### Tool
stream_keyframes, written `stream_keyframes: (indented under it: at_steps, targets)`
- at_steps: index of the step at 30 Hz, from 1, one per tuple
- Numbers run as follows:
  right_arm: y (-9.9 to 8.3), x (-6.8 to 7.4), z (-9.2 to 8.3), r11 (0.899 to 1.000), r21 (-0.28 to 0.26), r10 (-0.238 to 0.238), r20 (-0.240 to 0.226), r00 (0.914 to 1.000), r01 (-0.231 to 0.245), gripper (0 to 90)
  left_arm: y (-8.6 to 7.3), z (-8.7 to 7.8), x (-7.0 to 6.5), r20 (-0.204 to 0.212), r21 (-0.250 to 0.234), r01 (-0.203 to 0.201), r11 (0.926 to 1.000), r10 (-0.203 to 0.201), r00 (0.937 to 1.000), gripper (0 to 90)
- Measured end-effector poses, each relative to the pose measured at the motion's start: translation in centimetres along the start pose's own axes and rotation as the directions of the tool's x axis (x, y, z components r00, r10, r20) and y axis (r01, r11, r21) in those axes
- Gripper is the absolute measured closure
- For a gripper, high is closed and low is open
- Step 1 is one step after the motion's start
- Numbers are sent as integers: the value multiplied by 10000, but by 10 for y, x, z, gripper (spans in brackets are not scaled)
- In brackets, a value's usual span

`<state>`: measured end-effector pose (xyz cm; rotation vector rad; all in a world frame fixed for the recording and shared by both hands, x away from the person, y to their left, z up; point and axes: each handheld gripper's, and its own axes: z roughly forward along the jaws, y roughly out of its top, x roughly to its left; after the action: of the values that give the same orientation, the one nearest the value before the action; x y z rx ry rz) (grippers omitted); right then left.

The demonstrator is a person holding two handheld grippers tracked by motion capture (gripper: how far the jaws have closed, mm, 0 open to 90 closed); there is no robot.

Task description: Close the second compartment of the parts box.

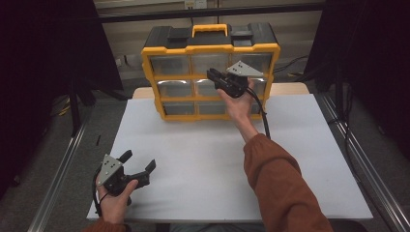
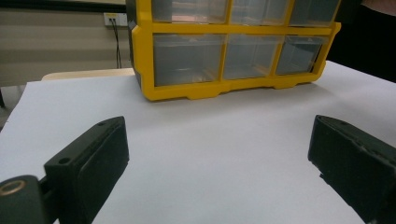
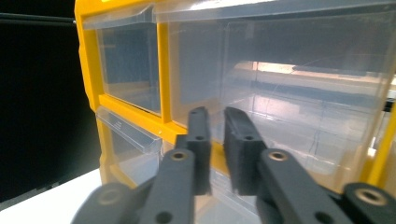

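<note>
A yellow-framed organizer [image 1: 210, 48] with a black top, a yellow handle and rows of clear drawers stands upright at the back of the white table [image 1: 203, 164]. My right gripper [image 1: 212, 74] is held up against its front, at the centre column near the yellow bar between the top and middle rows. In the right gripper view its jaws [image 3: 215, 114] stand nearly together in front of a clear drawer [image 3: 289, 93], with a narrow gap and nothing pinched. My left gripper [image 1: 139, 159] rests low at the table's front left, jaws wide apart and empty [image 2: 217, 135], facing the organizer [image 2: 144, 70].
Metal rails [image 1: 63, 164] run along both sides of the table, with dark curtains beyond. A wooden edge [image 1: 290, 88] shows behind the white sheet. A wall socket with cables [image 2: 114, 18] sits behind the organizer's left side.
</note>
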<state>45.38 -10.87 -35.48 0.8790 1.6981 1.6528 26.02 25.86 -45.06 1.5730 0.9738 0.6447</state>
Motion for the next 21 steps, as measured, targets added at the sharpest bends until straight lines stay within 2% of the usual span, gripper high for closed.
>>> stream_keyframes:
  at_steps: [5, 6, 12, 14, 16, 18, 21]
  targets:
    - [0, 4, -7, 9995, -186, 271, -49, 9996, -272, 646, 0, -1, -2, 49, -36, 5, 10000, -5, 10000, 53]
    - [0, 5, -10, 9994, -208, 268, -179, 9995, -272, 628, 0, -1, -2, 62, 0, -15, 10000, 15, 10000, 53]
    - [1, 9, -20, 9987, -289, 415, 52, 9991, -414, 372, 0, 0, -5, 110, 13, -13, 10000, 12, 9999, 52]
    - [0, 10, -23, 9991, -75, 413, -172, 9990, -415, 301, 0, 0, -4, 131, 76, -35, 10000, 34, 9999, 52]
    - [-1, 12, -26, 9989, -42, 473, 7, 9989, -473, 226, 0, 0, -2, 89, 146, -121, 9998, 119, 9999, 52]
    - [-2, 12, -31, 9981, -74, 608, 91, 9981, -608, 188, 0, 0, -3, 24, 43, 82, 10000, -83, 10000, 52]
    - [-3, 10, -36, 9975, 22, 708, 294, 9971, -709, 99, 0, -1, -3, 33, -5, 39, 10000, -39, 10000, 52]
